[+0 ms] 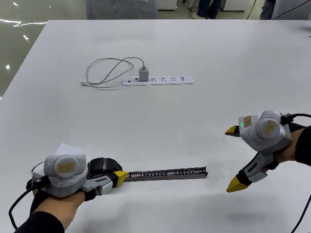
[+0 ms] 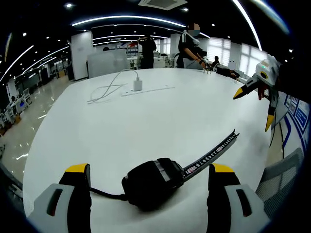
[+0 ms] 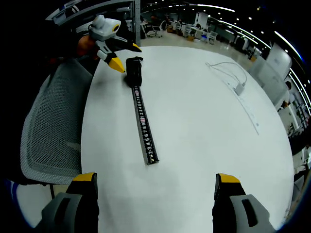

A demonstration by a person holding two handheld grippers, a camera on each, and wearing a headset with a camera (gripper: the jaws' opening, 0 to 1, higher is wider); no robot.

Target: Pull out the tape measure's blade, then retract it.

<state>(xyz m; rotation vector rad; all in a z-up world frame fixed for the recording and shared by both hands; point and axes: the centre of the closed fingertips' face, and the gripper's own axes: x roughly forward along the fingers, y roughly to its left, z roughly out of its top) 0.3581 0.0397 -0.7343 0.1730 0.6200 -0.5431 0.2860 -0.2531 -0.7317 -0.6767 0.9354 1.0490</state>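
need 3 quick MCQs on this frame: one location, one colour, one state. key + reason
1. The tape measure's case lies: A) beside the power strip B) between the left gripper's jaws C) in the right gripper
2. The grippers' fingertips are: A) red B) yellow C) blue
3. The right gripper is: A) open, holding nothing B) shut on the case C) shut on a cable
Key: B, the left gripper view shows the case between open jaws; B, yellow in every view; A, jaws spread, apart from the pulled-out blade.
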